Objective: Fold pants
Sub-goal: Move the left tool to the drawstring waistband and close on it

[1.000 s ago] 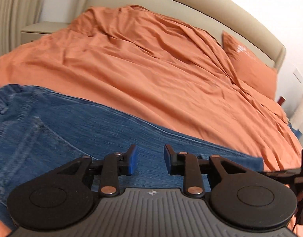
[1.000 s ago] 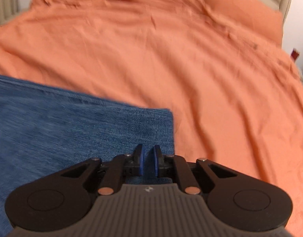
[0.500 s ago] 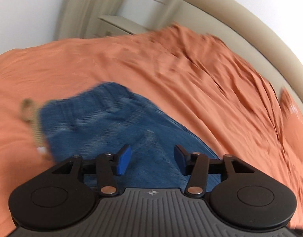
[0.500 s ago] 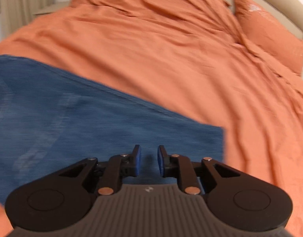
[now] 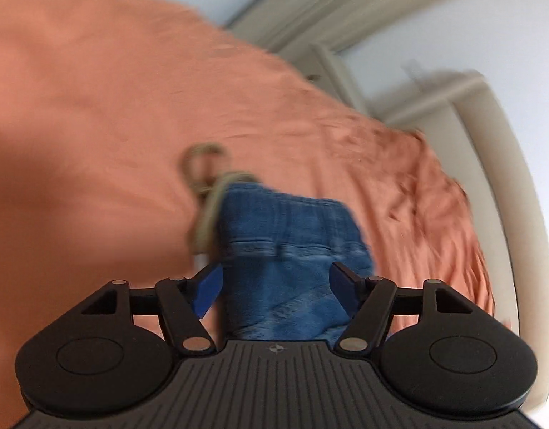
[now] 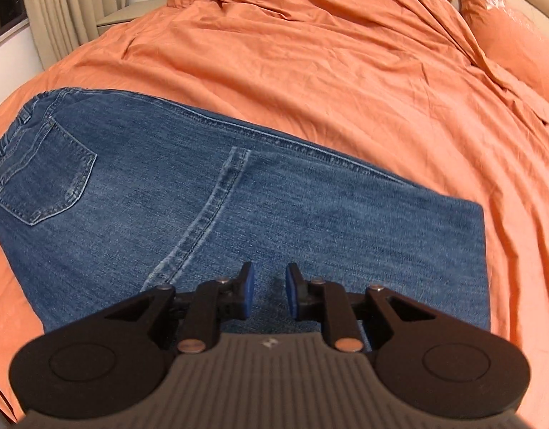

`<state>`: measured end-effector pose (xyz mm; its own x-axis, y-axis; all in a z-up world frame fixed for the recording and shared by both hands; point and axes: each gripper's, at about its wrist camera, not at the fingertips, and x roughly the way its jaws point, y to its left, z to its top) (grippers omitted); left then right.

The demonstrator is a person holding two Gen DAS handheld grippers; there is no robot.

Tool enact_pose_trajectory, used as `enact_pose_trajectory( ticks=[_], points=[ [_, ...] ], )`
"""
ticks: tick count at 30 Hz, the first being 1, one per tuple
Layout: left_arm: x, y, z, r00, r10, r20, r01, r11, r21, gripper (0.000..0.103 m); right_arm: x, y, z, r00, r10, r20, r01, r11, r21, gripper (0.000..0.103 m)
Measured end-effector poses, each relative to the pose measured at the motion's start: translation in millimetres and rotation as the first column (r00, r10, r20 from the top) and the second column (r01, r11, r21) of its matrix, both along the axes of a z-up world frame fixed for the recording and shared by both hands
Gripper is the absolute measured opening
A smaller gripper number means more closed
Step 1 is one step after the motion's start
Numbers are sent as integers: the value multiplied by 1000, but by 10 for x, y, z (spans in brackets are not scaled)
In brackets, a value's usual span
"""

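Blue jeans [image 6: 210,207] lie flat on the orange bed cover, folded lengthwise, back pocket [image 6: 45,175] at the left, hem edge at the right. My right gripper [image 6: 268,295] is open a little and empty, just above the denim near its near edge. In the blurred left wrist view, my left gripper [image 5: 276,291] is wide open over the waistband end of the jeans [image 5: 292,250]. A tan belt or cord [image 5: 206,193] sticks out beside the waistband.
The orange bed cover [image 6: 328,71] spreads all around the jeans, with an orange pillow [image 6: 514,32] at the far right. A beige headboard [image 5: 496,164] and curtains [image 6: 60,10] border the bed.
My left gripper swung left to the waistband end and opened wider. My right gripper pulled back from the hem and opened slightly; more of the jeans shows.
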<state>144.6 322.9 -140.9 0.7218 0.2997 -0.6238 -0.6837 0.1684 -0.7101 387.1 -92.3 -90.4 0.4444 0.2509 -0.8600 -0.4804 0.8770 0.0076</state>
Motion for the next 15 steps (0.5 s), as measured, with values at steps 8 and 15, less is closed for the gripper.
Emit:
enact_pose_trajectory(
  ticks=[8,15],
  points=[
    [52,189,-330,999,45,14,-43,994,-101,78,31,131,-100,999,50,-16,-50,998,32,14],
    [286,184,-471,1000,-25,-10,24,995,-100,43,2,252,-205,996,86,-14,-85,996,25,14]
  ],
)
